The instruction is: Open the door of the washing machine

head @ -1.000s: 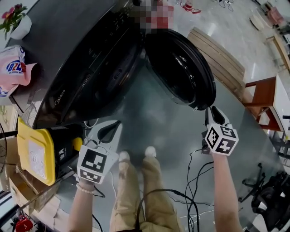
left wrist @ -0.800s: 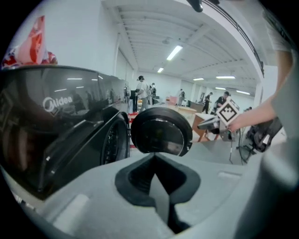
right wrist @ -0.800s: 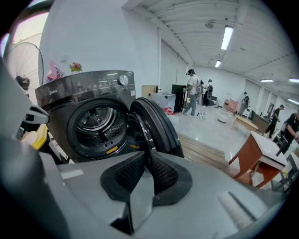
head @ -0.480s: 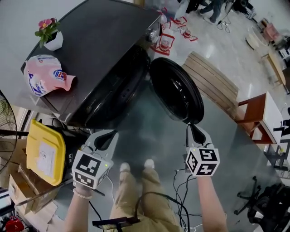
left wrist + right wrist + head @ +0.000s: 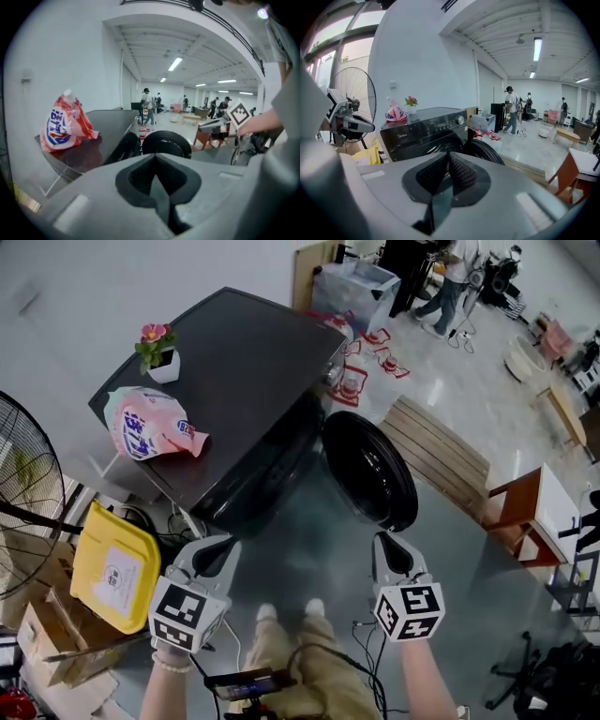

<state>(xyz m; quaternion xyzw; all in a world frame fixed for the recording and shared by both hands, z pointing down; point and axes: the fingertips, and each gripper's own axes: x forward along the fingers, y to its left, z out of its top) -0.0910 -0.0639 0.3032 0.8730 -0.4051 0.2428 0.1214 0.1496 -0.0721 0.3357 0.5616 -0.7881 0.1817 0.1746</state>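
Note:
The black washing machine stands with its round door swung wide open to the right of the drum opening. My left gripper is shut and empty, held in the air short of the machine's front left corner. My right gripper hangs just below the door's lower edge, apart from it; its jaws are closing with nothing between them and the tips meet. In the left gripper view the door lies beyond the closed tips. The right gripper view looks past the right gripper at the machine's front.
A pink detergent bag and a small flower pot sit on the machine's top. A yellow box and a fan stand at the left. A wooden pallet and a red-brown table are right of the door. Cables trail by my feet.
Both grippers have risen and drawn back from the machine. The right gripper has come away from the door's edge and its jaws have closed. The door stays open.

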